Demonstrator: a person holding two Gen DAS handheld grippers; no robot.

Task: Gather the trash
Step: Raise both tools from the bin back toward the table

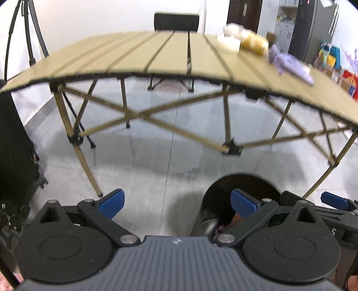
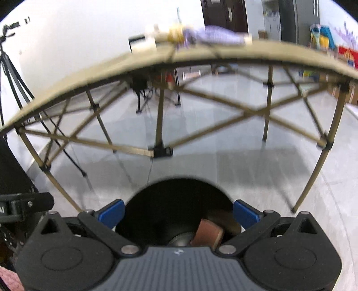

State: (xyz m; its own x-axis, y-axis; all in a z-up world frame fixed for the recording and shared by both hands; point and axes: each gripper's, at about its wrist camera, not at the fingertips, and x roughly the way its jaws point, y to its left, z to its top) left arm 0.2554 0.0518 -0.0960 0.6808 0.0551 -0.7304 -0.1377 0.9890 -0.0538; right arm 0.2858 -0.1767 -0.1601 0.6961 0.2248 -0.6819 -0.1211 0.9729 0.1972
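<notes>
A tan slatted table [image 1: 170,53] stands on grey floor [image 1: 156,161], both tools [image 1: 177,202] [image 2: 177,211] released above a black bin [image 2: 174,201].

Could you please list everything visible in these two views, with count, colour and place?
folding table: one, tan, ahead of both grippers.
trash on the table: several blurred pieces, white, yellow and purple, far right part of the top.
bin: one, black, on the floor under the right gripper.
brown item: one, inside the bin.
chair: one, black, behind the table.
tripod: one, black, left.
left gripper: open, empty.
right gripper: open, empty.
</notes>
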